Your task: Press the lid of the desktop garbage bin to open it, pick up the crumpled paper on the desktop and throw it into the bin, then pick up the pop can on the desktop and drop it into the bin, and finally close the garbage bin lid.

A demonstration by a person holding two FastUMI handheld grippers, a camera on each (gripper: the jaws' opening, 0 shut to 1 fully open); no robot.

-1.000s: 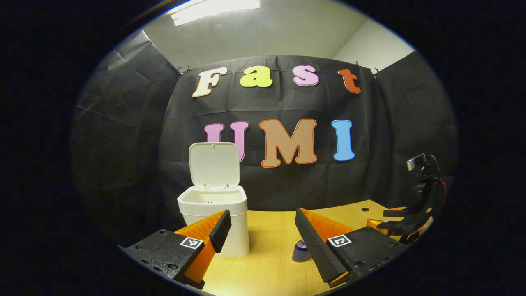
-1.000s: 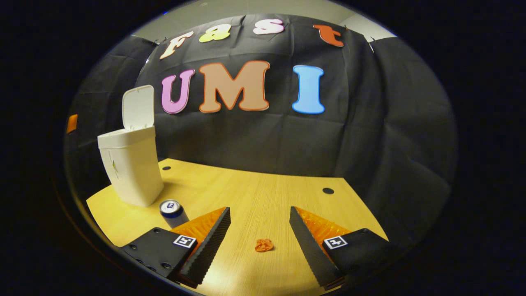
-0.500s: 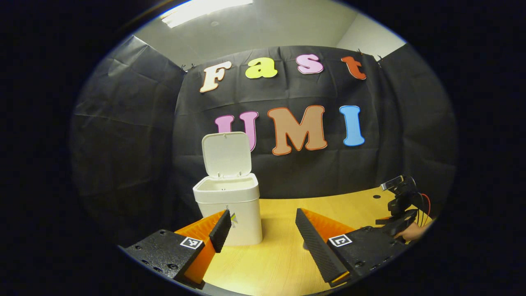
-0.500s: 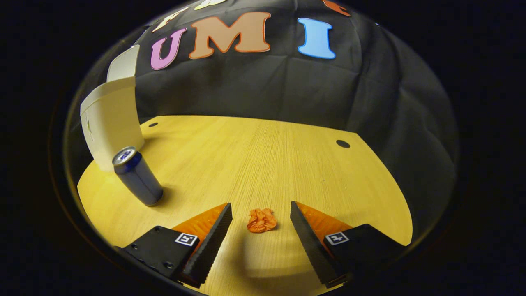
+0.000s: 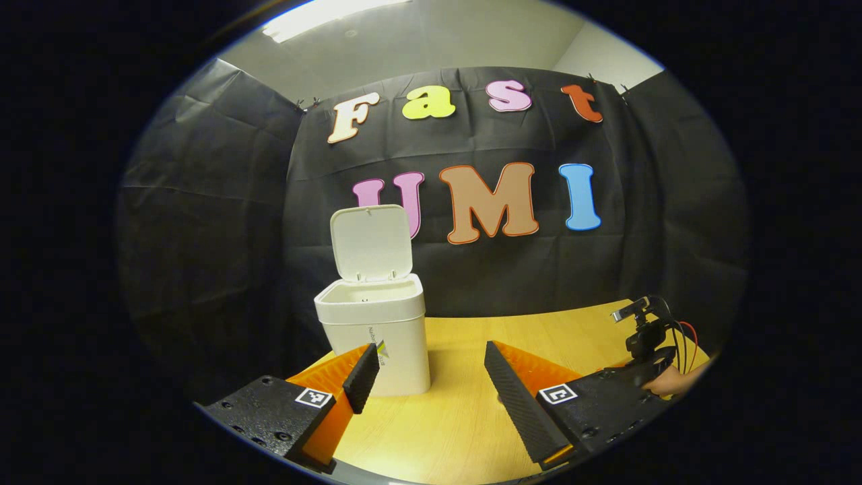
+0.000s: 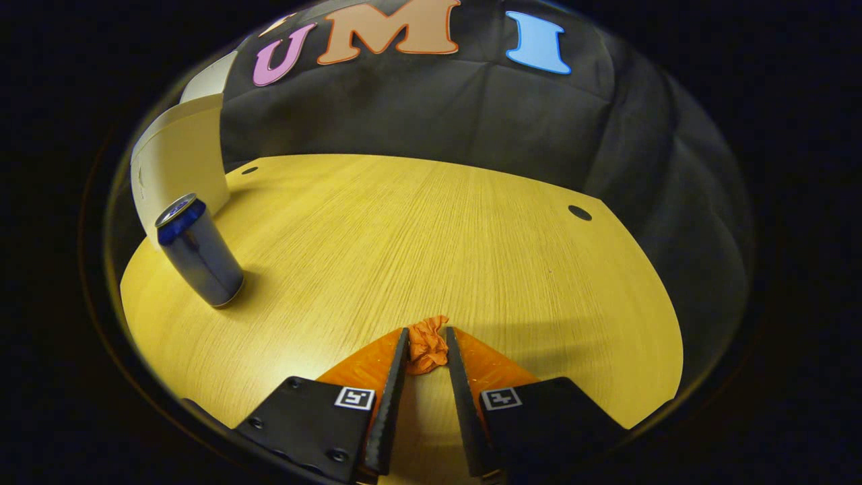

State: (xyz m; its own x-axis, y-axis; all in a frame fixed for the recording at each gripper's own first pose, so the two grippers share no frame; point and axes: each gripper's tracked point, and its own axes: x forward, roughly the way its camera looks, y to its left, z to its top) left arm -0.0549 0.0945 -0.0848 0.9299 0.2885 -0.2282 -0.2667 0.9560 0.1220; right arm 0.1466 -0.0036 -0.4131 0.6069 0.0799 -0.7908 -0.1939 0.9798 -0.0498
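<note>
The right gripper [image 6: 427, 337] pinched the crumpled paper [image 6: 427, 345] tight to carry it to the open bin [image 5: 372, 322], while the left gripper [image 5: 425, 358] waited wide open, holding nothing.

The right gripper [image 6: 427, 343] sits low over the table [image 6: 431, 242], its two fingers pressed against either side of the crumpled paper [image 6: 427, 345], which lies on the wood. Well to the left of the paper, a can [image 6: 199, 250] stands upright. Just behind the can, at the table's far left edge, stands the white bin [image 6: 180, 164], its lid [image 6: 209, 77] raised.
</note>
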